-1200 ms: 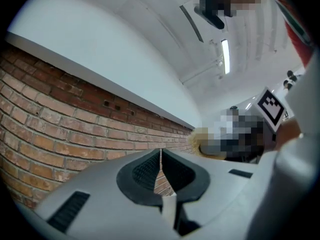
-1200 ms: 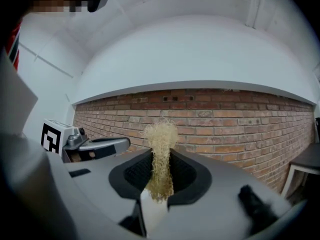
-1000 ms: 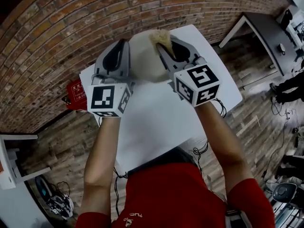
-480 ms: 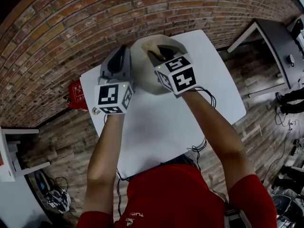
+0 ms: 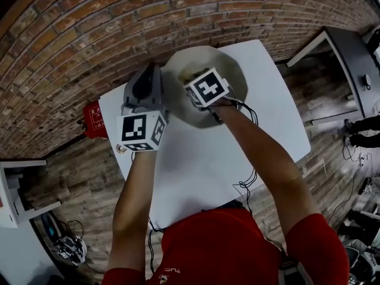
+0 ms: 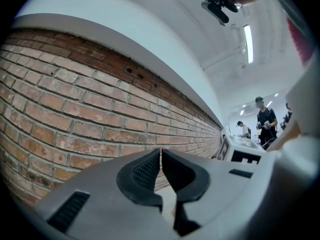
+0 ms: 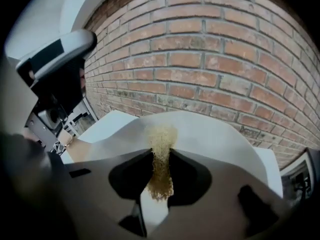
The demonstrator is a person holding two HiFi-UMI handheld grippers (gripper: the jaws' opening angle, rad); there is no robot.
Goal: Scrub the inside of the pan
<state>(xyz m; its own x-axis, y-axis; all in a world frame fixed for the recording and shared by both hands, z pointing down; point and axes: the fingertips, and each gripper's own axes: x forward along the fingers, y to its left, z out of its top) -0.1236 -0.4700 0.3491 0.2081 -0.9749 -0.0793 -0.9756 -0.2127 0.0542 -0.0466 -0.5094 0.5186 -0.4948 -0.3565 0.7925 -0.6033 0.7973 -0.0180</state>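
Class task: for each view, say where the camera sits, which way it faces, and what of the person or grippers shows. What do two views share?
Head view: on the person's head, facing steeply down at the table and pan; both forearms, left gripper and right gripper show.
Left gripper view: on the left gripper, facing a brick wall past its closed jaws.
Right gripper view: on the right gripper, facing into the pan; its jaws pinch a scrubber.
Shared: the pan, in head and right gripper views.

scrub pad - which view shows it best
Right gripper view: the tan scrub pad is pinched by the right tool, with the pan behind it. Head view: mostly hidden behind that tool. Left gripper view: absent.
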